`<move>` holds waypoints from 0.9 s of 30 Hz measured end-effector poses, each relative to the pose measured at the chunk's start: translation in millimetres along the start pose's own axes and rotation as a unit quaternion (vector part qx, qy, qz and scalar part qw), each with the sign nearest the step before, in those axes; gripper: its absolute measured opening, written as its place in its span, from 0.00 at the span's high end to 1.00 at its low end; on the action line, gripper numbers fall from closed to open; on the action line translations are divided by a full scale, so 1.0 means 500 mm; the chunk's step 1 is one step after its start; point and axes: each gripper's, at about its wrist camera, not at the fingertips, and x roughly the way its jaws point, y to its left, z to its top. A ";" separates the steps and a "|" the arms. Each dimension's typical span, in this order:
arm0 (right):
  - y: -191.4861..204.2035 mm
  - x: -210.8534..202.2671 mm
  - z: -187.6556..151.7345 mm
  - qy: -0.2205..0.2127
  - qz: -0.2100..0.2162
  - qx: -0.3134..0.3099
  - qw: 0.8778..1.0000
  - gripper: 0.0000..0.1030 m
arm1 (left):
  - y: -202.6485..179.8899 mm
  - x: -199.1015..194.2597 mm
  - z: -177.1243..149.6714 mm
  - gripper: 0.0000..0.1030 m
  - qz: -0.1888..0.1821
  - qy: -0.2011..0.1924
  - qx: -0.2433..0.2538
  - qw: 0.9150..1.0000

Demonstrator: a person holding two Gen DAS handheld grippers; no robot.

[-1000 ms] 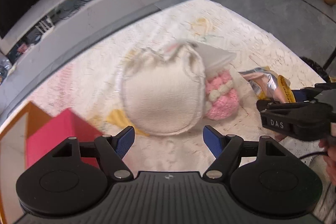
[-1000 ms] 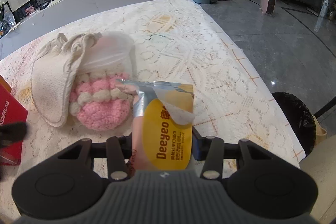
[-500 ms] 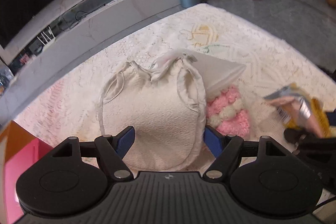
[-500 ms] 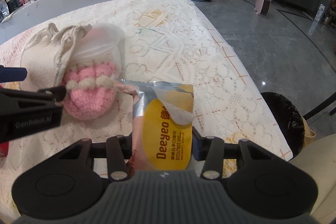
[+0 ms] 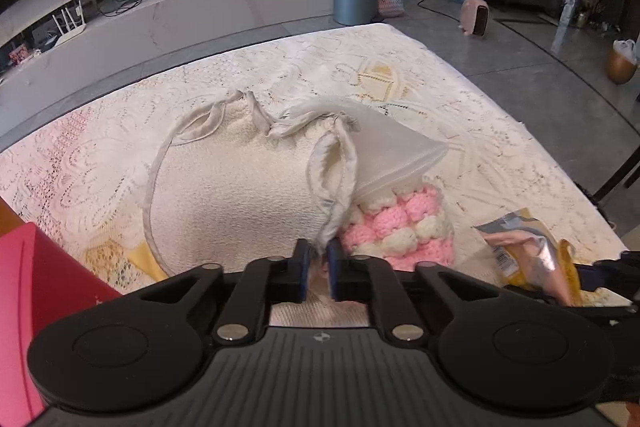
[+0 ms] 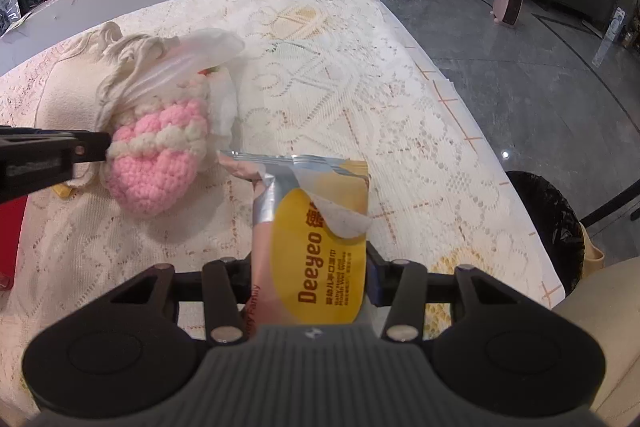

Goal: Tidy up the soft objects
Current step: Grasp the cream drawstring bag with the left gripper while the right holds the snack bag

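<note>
Nubby cream cloth bag (image 5: 240, 195), fluffy pink knit (image 5: 404, 223), glossy foil wipes pack (image 6: 316, 227).

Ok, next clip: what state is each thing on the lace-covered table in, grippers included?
Cream drawstring cloth bag: lying flat, mouth edge pinched.
Pink-and-white crocheted pouch: lying at the bag's mouth, partly under translucent plastic.
Yellow Deeyeo wipes pack: held, its label flap peeled up.
Left gripper: fingers have just been closing, now shut on the bag's edge.
Right gripper: shut on the pack.
</note>
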 end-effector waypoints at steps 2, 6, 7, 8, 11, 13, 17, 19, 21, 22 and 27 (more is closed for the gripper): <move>0.000 -0.002 0.000 -0.002 0.003 0.001 1.000 0.55 | 0.001 -0.018 -0.004 0.94 -0.001 -0.005 0.012 1.000; -0.002 -0.004 0.001 -0.006 0.006 0.004 1.000 0.55 | 0.004 -0.069 -0.017 0.96 0.000 -0.031 0.044 0.999; -0.002 -0.005 0.001 -0.006 0.006 0.003 1.000 0.55 | 0.009 -0.081 -0.017 0.96 -0.002 -0.035 0.047 0.998; -0.002 -0.005 0.001 -0.007 0.006 0.004 1.000 0.55 | 0.012 -0.091 -0.019 0.96 -0.003 -0.036 0.048 0.998; -0.001 -0.003 0.001 -0.005 0.012 0.005 1.000 0.55 | 0.021 -0.112 -0.019 0.97 -0.001 -0.036 0.047 0.998; 0.004 -0.001 0.001 -0.003 0.012 0.003 1.000 0.55 | 0.019 -0.121 -0.016 0.97 -0.010 -0.040 0.068 0.997; 0.014 -0.018 -0.003 -0.015 0.001 -0.009 1.000 0.55 | 0.031 -0.145 -0.012 0.97 -0.009 -0.053 0.065 0.996; 0.013 -0.027 -0.004 -0.021 0.009 -0.006 1.000 0.55 | 0.042 -0.155 -0.007 0.97 -0.016 -0.051 0.045 0.998; 0.012 -0.030 -0.006 -0.023 0.011 -0.004 1.000 0.54 | 0.050 -0.166 -0.006 0.97 -0.016 -0.046 0.039 0.998; 0.011 -0.030 -0.006 -0.023 0.009 -0.003 1.000 0.54 | 0.053 -0.171 -0.005 0.97 -0.017 -0.045 0.039 0.998; 0.010 -0.032 -0.007 -0.023 0.009 -0.001 1.000 0.54 | 0.078 -0.205 -0.003 0.97 -0.049 -0.033 0.023 0.998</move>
